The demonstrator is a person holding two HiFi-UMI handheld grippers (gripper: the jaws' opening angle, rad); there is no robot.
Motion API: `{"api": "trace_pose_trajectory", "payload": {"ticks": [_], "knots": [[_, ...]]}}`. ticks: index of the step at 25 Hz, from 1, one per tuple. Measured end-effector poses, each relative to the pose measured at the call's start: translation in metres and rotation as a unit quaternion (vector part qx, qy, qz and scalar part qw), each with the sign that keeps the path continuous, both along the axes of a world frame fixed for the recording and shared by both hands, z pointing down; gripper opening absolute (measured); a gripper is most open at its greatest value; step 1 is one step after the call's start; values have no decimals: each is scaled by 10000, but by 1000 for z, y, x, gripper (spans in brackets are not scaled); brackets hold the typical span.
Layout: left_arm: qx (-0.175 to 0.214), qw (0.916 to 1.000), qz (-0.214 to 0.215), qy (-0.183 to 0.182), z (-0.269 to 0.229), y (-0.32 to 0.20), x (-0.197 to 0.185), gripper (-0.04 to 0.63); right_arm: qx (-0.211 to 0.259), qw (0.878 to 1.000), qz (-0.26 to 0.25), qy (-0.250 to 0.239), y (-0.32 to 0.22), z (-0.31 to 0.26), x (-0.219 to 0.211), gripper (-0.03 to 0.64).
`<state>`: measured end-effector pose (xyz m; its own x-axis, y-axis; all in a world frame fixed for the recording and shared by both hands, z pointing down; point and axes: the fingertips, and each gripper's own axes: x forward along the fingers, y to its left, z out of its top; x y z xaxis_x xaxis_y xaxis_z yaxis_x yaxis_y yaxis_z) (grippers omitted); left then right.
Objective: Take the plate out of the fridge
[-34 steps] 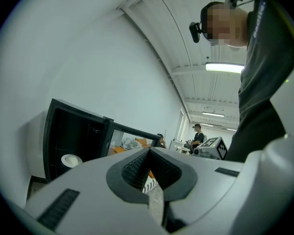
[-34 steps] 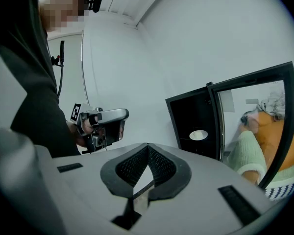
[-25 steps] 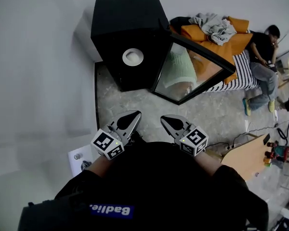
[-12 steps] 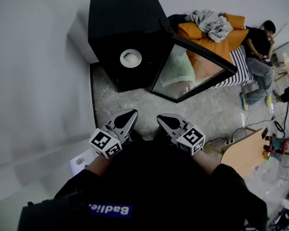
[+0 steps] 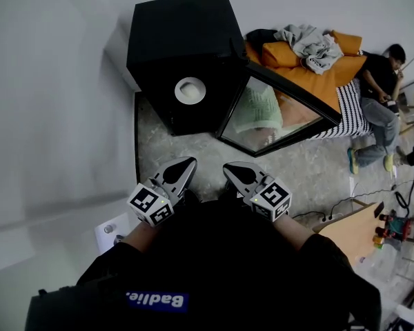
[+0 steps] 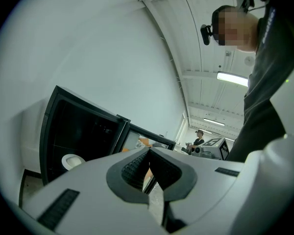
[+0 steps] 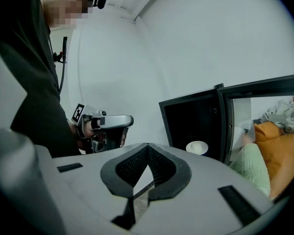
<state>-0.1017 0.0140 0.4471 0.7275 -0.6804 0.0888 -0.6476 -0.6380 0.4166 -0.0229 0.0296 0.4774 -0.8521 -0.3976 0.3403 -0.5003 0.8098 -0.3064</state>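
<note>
The small black box-shaped fridge (image 5: 183, 54) stands against the white wall (image 5: 55, 116). Its glass-fronted door (image 5: 279, 109) is swung wide to the right, so the dark opening is unobstructed. The round white plate (image 5: 190, 89) sits low inside. A strip of bare mottled grey floor (image 5: 193, 147) lies between the opening and the grippers. The left gripper (image 5: 186, 164) and right gripper (image 5: 232, 171) hang side by side, well short of the fridge, jaws pressed together on nothing (tips aimed at the fridge). Since half a second ago they have barely shifted, and the fridge sits slightly lower in the head view.
</note>
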Motion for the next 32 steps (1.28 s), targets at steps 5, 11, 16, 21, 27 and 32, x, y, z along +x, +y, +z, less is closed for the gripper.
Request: {"api": "trace_pose_trajectory", "payload": {"ticks": [5,11,16,21,27,32], "knots": [[-183,9995,-255,34,4,-23,15,7,-41,9999,-135,-92,-21,2,20,-3],[-360,9983,-451,69,11,-50,41,8,-23,9994,-298,-189,-42,10,53,-3],[-443,9972,-591,94,14,-66,64,8,-61,9986,-426,-295,-56,13,75,-3],[-472,9961,-745,55,21,-83,69,8,-175,9980,-532,-307,-65,20,85,-3],[-592,9947,-810,215,34,-108,49,8,-226,9986,-428,-226,-83,19,73,-3],[-778,9934,-792,291,55,-123,23,8,-262,9992,-297,-84,-88,22,53,-3]]}}
